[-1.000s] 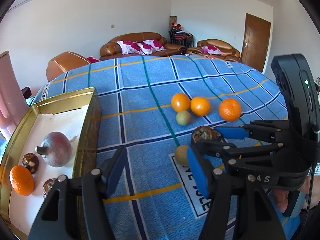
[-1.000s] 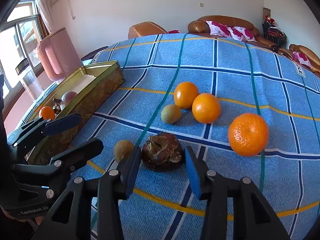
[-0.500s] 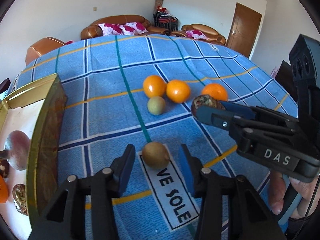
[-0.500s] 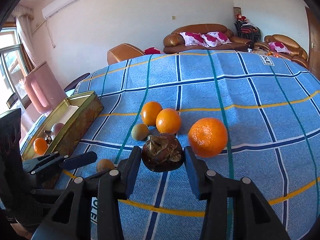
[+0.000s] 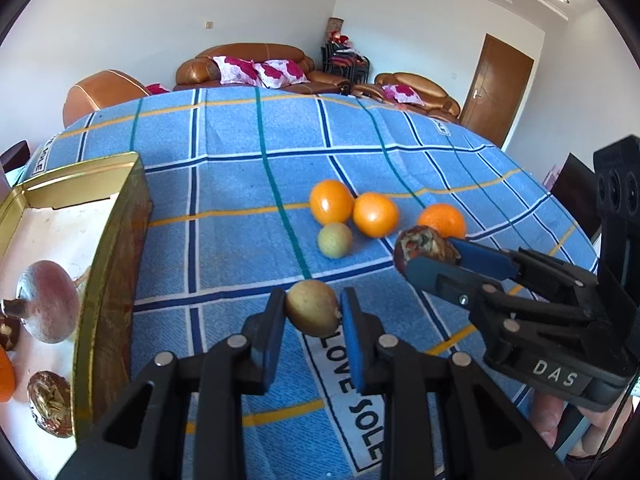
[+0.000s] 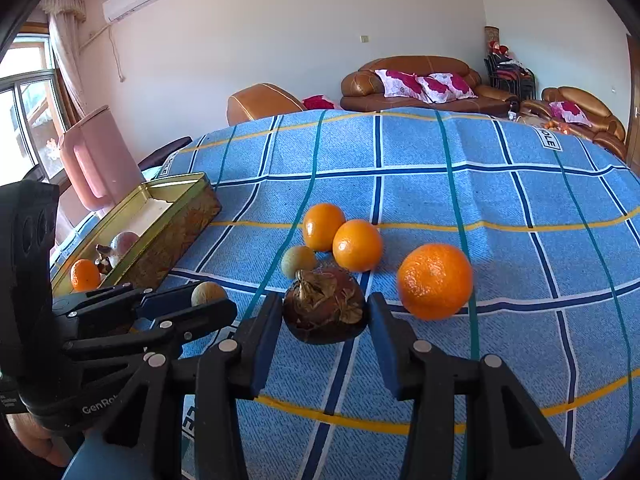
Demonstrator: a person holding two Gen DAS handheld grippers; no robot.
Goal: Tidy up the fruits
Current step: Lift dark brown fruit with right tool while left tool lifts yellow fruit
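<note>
Fruit everywhere on the blue checked table point(image 5: 224, 184). From the left wrist view, the left gripper point(image 5: 313, 314) has its fingers pinching a small tan fruit point(image 5: 312, 307) — both pads touch it. A gold tin point(image 5: 116, 240) at left holds a pomegranate point(image 5: 50, 300). From the right wrist view, the right gripper point(image 6: 324, 320) pinches a dark brown mangosteen point(image 6: 325, 310) — fingers against its sides. Three oranges point(image 6: 435, 280) and a greenish fruit point(image 6: 298, 261) lie just beyond.
</note>
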